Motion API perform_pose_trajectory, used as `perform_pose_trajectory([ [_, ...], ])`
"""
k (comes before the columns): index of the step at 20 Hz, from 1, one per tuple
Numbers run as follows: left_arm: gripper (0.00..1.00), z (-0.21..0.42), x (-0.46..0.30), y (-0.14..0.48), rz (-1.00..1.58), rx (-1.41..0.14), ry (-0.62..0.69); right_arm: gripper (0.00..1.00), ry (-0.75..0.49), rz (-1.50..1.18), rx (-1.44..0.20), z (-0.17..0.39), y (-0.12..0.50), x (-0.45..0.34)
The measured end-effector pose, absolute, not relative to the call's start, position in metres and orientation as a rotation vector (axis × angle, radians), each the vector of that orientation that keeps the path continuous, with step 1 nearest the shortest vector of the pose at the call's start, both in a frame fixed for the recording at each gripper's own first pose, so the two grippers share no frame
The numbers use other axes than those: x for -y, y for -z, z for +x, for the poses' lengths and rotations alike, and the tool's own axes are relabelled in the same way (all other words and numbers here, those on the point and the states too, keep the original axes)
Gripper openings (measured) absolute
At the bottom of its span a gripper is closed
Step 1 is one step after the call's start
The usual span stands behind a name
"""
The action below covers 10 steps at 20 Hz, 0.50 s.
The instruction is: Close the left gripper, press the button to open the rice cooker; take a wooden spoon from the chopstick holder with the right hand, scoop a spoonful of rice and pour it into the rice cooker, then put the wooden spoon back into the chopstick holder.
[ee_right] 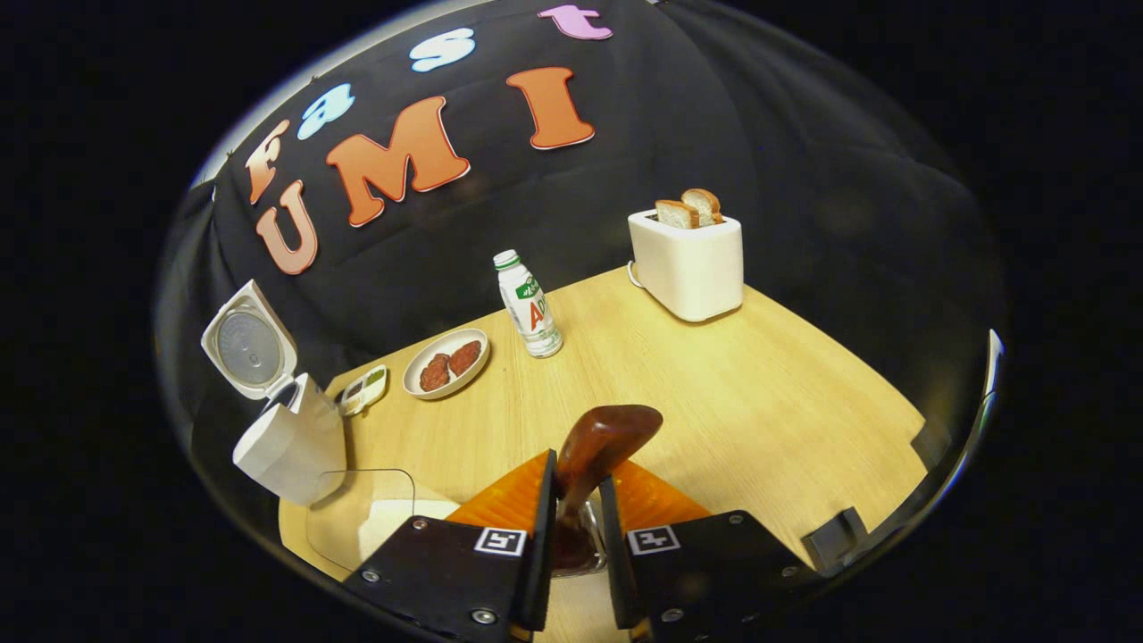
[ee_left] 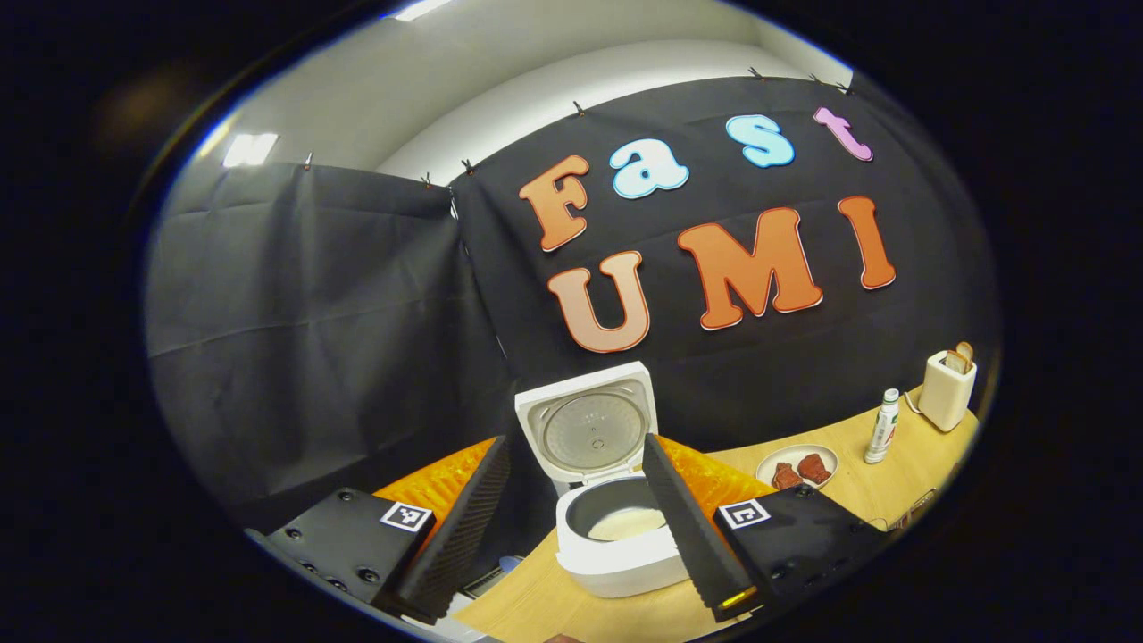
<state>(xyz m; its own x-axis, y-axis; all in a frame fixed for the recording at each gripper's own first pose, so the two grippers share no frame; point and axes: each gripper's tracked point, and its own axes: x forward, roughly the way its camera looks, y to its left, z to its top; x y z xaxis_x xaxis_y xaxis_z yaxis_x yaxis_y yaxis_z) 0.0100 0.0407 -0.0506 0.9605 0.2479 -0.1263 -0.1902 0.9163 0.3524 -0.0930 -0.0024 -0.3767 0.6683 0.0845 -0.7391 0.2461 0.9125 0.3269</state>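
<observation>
The white rice cooker (ee_left: 616, 554) stands open with its lid (ee_left: 589, 424) tipped up and back, and white rice lies in the dark inner pot (ee_left: 625, 518). My left gripper (ee_left: 576, 442) is open just in front of it, fingers wide apart on either side of the pot. My right gripper (ee_right: 579, 473) is shut on the wooden spoon (ee_right: 607, 433), whose brown bowl sticks up past the fingertips. Below the spoon, between the fingers, shows a shiny metal rim (ee_right: 585, 540), apparently the chopstick holder. In the right gripper view the open cooker (ee_right: 290, 442) stands at the far left.
A clear container of rice (ee_right: 371, 518) sits beside the cooker. On the wooden table (ee_right: 759, 402) are a plate of red meat pieces (ee_right: 446, 362), a small dish (ee_right: 364, 388), a white bottle (ee_right: 529, 304) and a white toaster with bread (ee_right: 688, 254).
</observation>
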Motion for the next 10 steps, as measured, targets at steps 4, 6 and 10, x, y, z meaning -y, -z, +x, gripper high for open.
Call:
perform_pose_trajectory([
  [4,1.0,0.008,-0.045,0.041,0.331,-0.141,-0.24,0.2,0.088,0.413,-0.84,-0.09,0.373,-0.003],
  [6,1.0,0.008,-0.048,0.038,0.311,-0.125,-0.248,0.16,0.099,0.408,-0.829,-0.088,0.367,-0.004],
  [10,0.99,0.004,-0.062,0.034,0.284,-0.099,-0.279,0.15,0.089,0.39,-0.804,-0.08,0.338,-0.006],
])
